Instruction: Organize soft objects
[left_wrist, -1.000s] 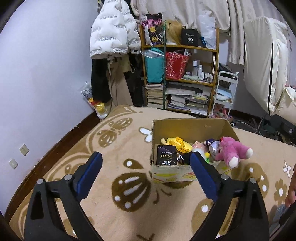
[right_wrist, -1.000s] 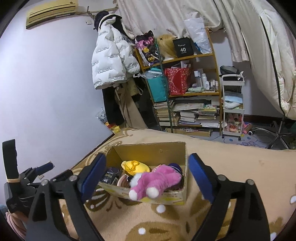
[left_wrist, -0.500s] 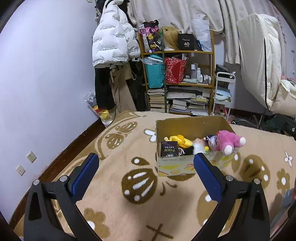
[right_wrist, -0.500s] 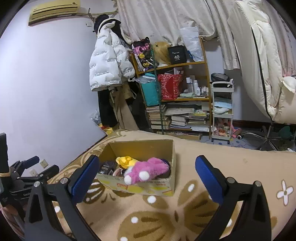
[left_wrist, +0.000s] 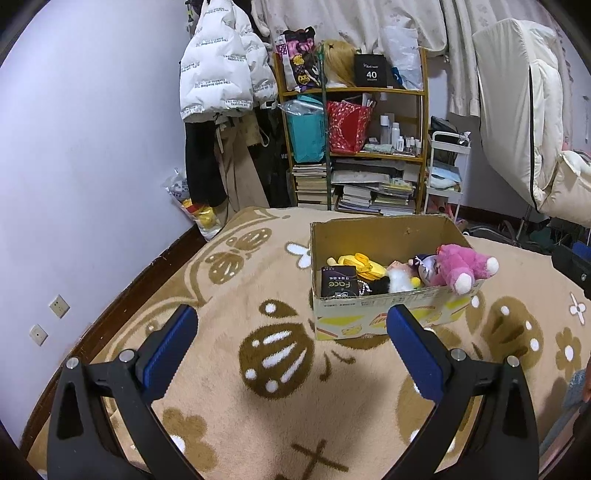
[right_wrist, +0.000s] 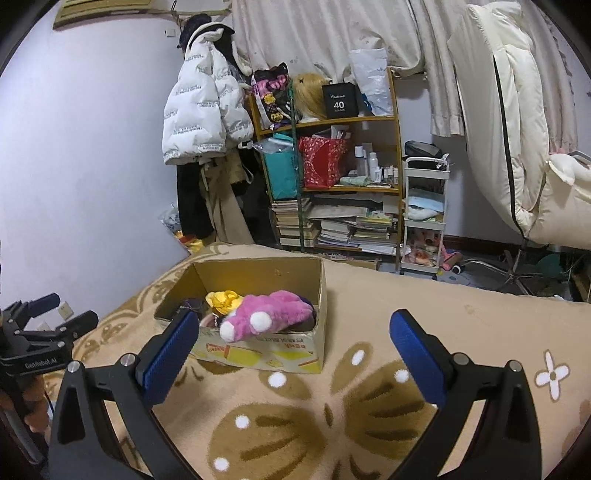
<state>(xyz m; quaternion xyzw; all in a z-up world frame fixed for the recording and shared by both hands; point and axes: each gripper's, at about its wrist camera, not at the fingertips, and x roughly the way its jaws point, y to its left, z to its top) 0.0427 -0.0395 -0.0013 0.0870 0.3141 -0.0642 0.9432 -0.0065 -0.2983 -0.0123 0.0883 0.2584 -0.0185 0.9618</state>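
While the pink plush toy with white paws (left_wrist: 460, 264) lies draped over the near right corner of the open cardboard box (left_wrist: 384, 314), one paw hanging past the rim, I judge that tucking it down inside is the step worth doing well. Beside it in the box I see a yellow soft toy (left_wrist: 364, 264), a small doll with a pale face (left_wrist: 424, 266) and a black packet with white lettering (left_wrist: 338, 282), all packed toward the front wall. The box stands on a tan plush blanket with brown butterfly shapes (left_wrist: 277, 354), well short of the wooden shelf of books and bags (left_wrist: 354, 147) against the far wall.

My left gripper (left_wrist: 291, 341) hangs above the blanket with its blue-padded fingers wide apart and nothing between them; my right gripper (right_wrist: 293, 345) is likewise spread and empty, the box just ahead of it. From the right wrist view the pink toy (right_wrist: 269, 314) sits nearest that gripper, so I would use the right one. I would come in from above and close on the body, not the paw (a limb would only stretch and slip). The cardboard looks light, so I expect it to slide if pushed sideways; pressing straight down seems safer. The left could steady the near wall if needed.
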